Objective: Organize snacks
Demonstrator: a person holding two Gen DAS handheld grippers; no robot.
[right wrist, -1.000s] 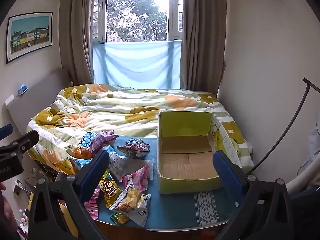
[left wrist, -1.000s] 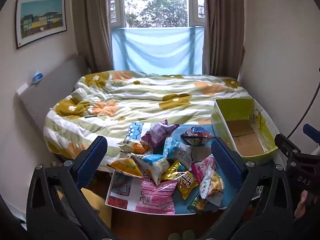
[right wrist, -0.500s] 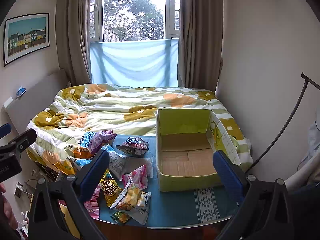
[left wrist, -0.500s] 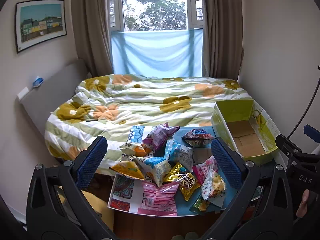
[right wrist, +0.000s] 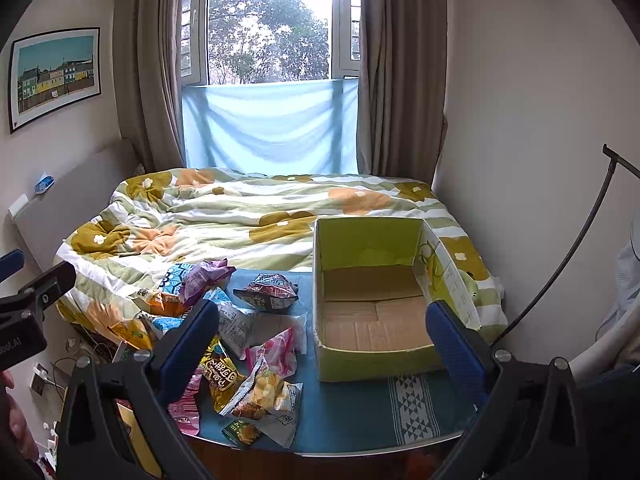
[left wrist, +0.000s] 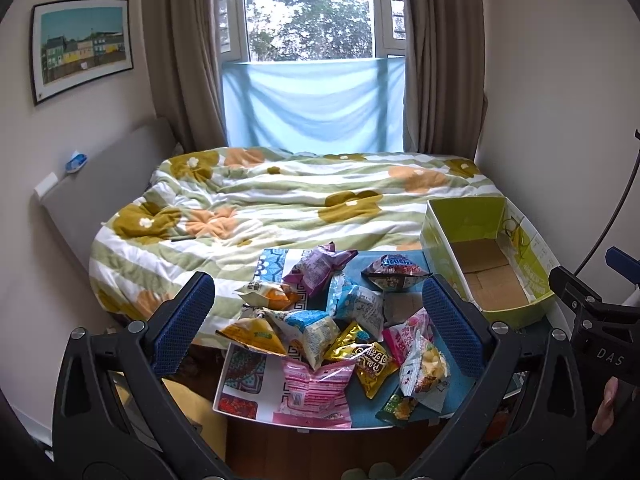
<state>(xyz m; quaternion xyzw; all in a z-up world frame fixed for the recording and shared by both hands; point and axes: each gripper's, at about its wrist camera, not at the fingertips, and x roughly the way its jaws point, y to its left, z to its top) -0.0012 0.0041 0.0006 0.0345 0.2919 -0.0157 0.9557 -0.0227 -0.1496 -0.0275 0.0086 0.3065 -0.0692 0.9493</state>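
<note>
A pile of snack bags (left wrist: 340, 328) lies on the left of a small table with a blue cloth (right wrist: 352, 412); the pile also shows in the right wrist view (right wrist: 240, 340). An empty green cardboard box (right wrist: 372, 304) stands open on the table's right; it shows in the left wrist view (left wrist: 488, 256) too. My left gripper (left wrist: 316, 316) is open and empty, held back above the pile. My right gripper (right wrist: 320, 344) is open and empty, before the box's front left corner.
A bed with a flowered quilt (left wrist: 280, 208) lies just behind the table. A wall stands close on the right (right wrist: 540, 140). A black stand pole (right wrist: 572, 248) leans at the right. The window with curtains (left wrist: 316, 40) is at the back.
Both grippers have drawn back and up a little, so the table and bed look slightly farther and lower. Nothing on the table has moved.
</note>
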